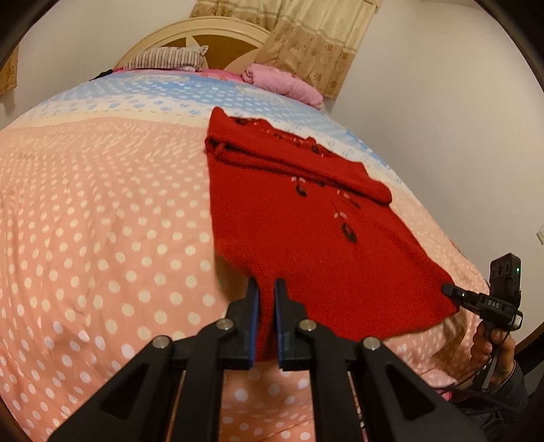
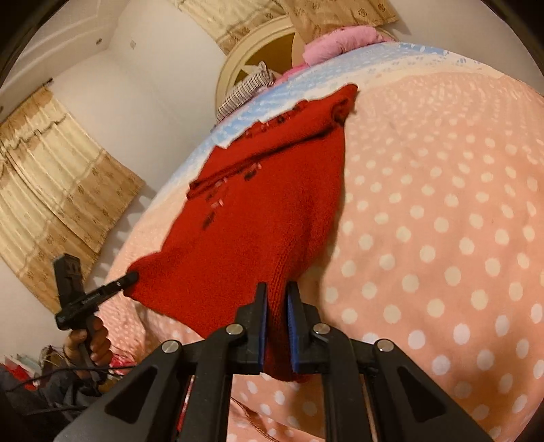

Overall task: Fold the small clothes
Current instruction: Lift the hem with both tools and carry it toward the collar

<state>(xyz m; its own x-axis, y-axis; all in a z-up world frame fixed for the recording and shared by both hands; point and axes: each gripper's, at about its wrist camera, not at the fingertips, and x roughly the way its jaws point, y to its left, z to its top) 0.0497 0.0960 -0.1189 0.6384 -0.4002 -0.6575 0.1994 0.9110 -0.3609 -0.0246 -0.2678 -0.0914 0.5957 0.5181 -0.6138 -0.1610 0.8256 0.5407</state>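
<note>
A red knitted sweater (image 1: 289,210) with dark flower stitching lies on the bed, a sleeve folded across its upper part. My left gripper (image 1: 266,289) is shut on the sweater's near hem, with red knit pinched between its blue pads. In the same view, my right gripper (image 1: 448,289) bites the hem's right corner, held by a hand (image 1: 493,343). The right wrist view shows the sweater (image 2: 272,204) running away from my right gripper (image 2: 277,289), which is shut on a bunched fold of hem. In that view, my left gripper (image 2: 132,277) grips the hem's other corner, slightly lifted.
The bed cover (image 1: 102,221) is pink with white dots, turning blue towards the head. A striped pillow (image 1: 166,57) and a pink bundle (image 1: 285,83) lie by the cream headboard (image 1: 204,30). Curtains (image 2: 51,176) hang on the wall. Clutter (image 2: 20,367) lies beside the bed.
</note>
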